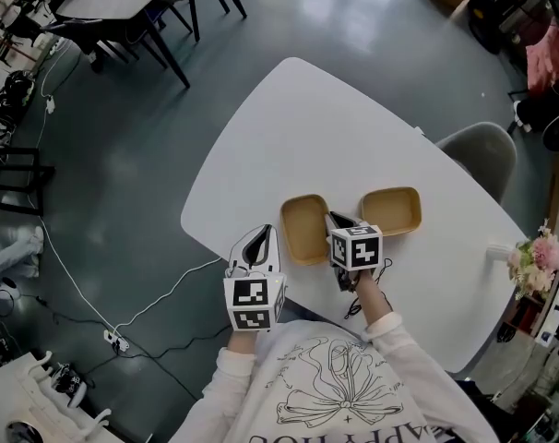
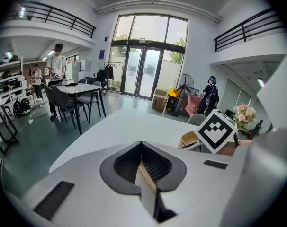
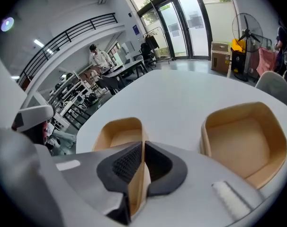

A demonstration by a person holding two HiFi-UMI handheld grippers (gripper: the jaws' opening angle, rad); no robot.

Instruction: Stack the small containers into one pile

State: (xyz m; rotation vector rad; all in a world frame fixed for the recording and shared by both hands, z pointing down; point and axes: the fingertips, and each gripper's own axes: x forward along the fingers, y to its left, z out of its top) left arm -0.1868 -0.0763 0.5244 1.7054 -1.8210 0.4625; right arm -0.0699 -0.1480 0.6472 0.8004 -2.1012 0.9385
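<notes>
Two shallow tan containers lie side by side on the white table (image 1: 307,127). My right gripper (image 1: 333,220) is shut on the right-hand rim of the left container (image 1: 303,229); in the right gripper view its tan wall (image 3: 142,136) runs up between the dark pads (image 3: 122,164). The right container (image 1: 391,211) rests untouched a little to the right, also seen as the container (image 3: 243,141). My left gripper (image 1: 259,240) hovers left of the left container near the table's front edge, jaws shut (image 2: 141,148) with nothing in them.
A grey chair (image 1: 482,155) stands at the table's far right side and a vase of pink flowers (image 1: 536,258) sits at its right end. Cables (image 1: 123,326) trail over the floor on the left. Another table with chairs (image 1: 123,7) stands at the back left.
</notes>
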